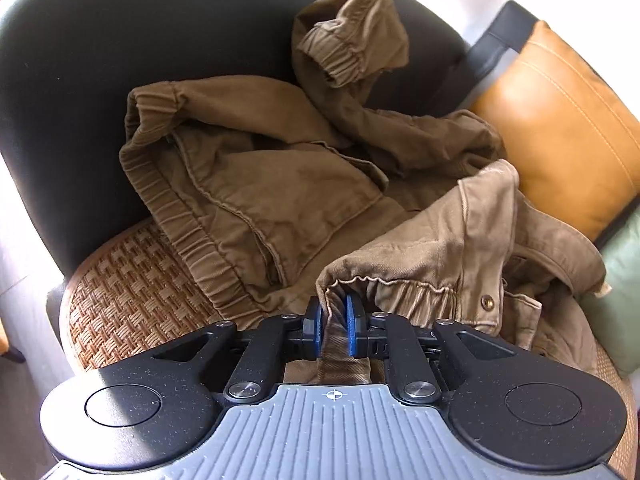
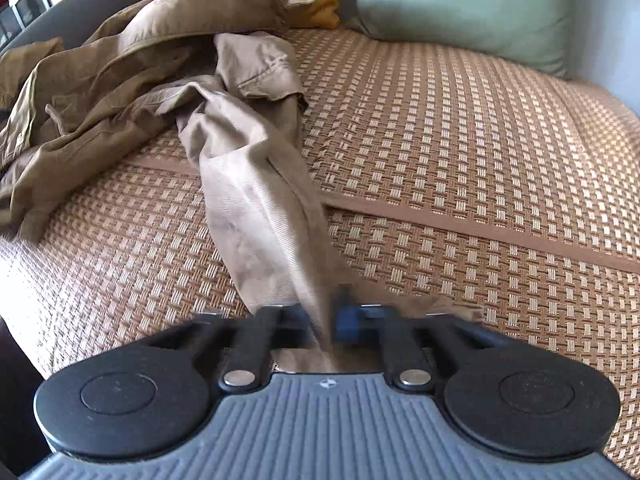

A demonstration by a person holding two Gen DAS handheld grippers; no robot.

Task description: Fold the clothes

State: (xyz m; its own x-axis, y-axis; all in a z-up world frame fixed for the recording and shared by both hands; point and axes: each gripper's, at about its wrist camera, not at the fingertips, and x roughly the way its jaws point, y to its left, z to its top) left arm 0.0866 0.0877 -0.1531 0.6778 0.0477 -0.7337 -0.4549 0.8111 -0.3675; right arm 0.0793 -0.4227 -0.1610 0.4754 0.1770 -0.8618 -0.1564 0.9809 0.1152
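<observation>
The jacket (image 1: 280, 184) lies crumpled on the woven mat (image 1: 132, 288). The left hand-held gripper (image 1: 334, 330) is clamped on its elastic hem; the right hand-held gripper (image 2: 326, 326) pinches a stretched fold of its cloth.

Woven mat (image 2: 460, 152), orange cushion (image 1: 560, 128), green cushion (image 2: 472, 4)

We see our left claw (image 1: 334, 326) pinching the elastic hem of the crumpled brown jacket (image 1: 280, 184) on the woven mat (image 1: 128, 280).
</observation>
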